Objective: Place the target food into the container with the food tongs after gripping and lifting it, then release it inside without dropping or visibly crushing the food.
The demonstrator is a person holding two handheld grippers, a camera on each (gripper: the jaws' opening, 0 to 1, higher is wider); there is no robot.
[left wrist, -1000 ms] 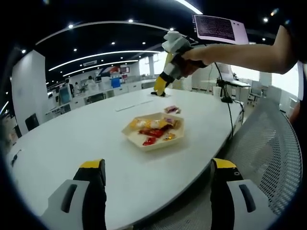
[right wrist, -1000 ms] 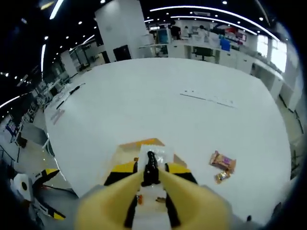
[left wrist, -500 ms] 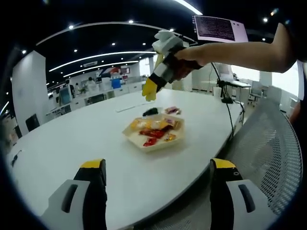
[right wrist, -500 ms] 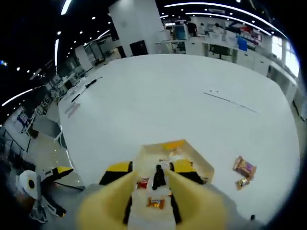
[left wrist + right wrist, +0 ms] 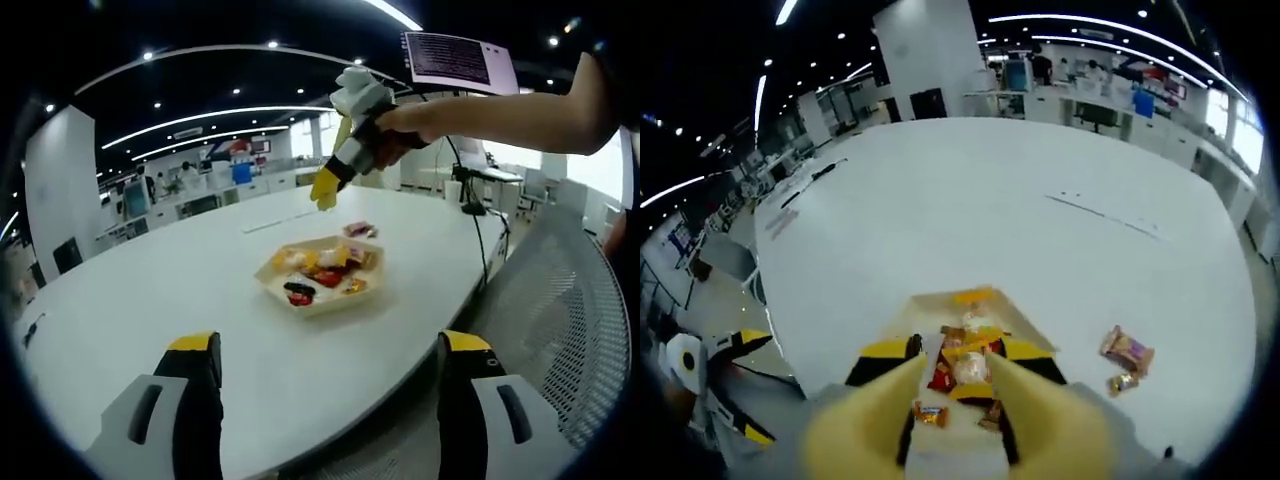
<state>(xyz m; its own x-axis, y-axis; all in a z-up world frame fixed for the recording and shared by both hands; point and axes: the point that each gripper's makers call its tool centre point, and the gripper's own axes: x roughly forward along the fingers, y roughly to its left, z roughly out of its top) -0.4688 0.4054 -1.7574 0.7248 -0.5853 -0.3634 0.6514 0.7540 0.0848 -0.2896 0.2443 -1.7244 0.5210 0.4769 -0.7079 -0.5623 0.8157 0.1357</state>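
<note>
Right gripper (image 5: 325,190) hangs over the shallow beige hexagonal tray (image 5: 322,303) on the white counter (image 5: 150,290), yellow tongs parted, empty. Dark wrapped snack (image 5: 298,290) lies inside the tray. Left gripper (image 5: 330,375) wide apart, idle. Best to lift clear straight up, then target the loose wrapped snacks (image 5: 1126,352) beside the tray.

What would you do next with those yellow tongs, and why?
Probably swing the right gripper toward the brown-wrapped snack lying on the table beside the tray. Its fingers hang empty above the tray, where a dark piece already lies, and that snack is outside it.
</note>
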